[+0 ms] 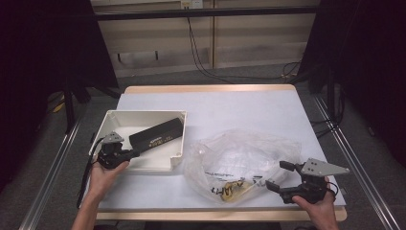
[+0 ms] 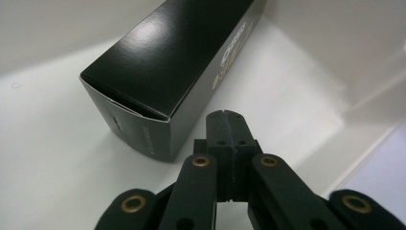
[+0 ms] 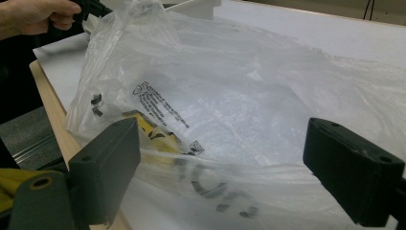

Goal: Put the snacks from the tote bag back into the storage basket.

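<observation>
Bearing gold lettering too blurred to read, perhaps a brand, the long black cardboard box [image 2: 163, 62] is lying in the white plastic tray [image 1: 143, 115] beside the clenched, empty left gripper [image 2: 225, 120]; the right gripper [image 3: 220, 163] is gaping, released, around the crumpled clear plastic bag [image 3: 230, 96] with small black print.

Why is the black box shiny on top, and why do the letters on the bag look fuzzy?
In the left gripper view, light glares off the black box, whitening its top. In the right gripper view, the plastic bag sits so close that its nearest print blurs. In the high view, the room's edges are dark.
</observation>
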A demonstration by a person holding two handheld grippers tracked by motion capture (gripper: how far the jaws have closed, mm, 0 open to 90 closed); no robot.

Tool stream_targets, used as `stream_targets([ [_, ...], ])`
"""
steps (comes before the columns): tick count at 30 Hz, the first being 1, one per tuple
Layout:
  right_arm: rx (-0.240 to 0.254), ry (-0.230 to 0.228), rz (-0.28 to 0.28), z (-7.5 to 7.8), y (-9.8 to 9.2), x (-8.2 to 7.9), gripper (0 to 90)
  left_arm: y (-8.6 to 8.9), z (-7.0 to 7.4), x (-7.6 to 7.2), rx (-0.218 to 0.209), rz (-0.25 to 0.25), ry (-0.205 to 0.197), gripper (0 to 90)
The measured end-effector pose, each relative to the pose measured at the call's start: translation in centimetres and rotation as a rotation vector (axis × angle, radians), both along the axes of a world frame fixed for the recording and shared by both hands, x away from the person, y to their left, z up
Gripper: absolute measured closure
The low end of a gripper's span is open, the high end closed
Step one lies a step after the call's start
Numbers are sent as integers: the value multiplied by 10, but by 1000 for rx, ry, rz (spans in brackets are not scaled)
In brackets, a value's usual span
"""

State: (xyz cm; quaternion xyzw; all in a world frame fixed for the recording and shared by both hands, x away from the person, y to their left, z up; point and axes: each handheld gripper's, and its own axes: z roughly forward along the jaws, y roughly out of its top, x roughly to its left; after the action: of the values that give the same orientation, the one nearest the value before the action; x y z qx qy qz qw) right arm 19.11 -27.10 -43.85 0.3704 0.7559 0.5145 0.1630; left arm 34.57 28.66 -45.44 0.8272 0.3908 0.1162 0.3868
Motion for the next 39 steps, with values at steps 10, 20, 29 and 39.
stream_targets([
  [10, -2, 6, 4, -1, 2, 1, 118, -3, -4, 11, 23, 58, 15, 900],
  [20, -2, 7, 11, -2, 2, 2, 118, -3, -5, 21, 21, 76, 27, 900],
  [29, 1, 4, 7, -1, 1, 1, 118, -10, -3, 28, 35, 90, 36, 900],
  [39, 3, 3, 9, -2, 1, 1, 117, -17, -4, 39, 28, 77, 54, 900],
])
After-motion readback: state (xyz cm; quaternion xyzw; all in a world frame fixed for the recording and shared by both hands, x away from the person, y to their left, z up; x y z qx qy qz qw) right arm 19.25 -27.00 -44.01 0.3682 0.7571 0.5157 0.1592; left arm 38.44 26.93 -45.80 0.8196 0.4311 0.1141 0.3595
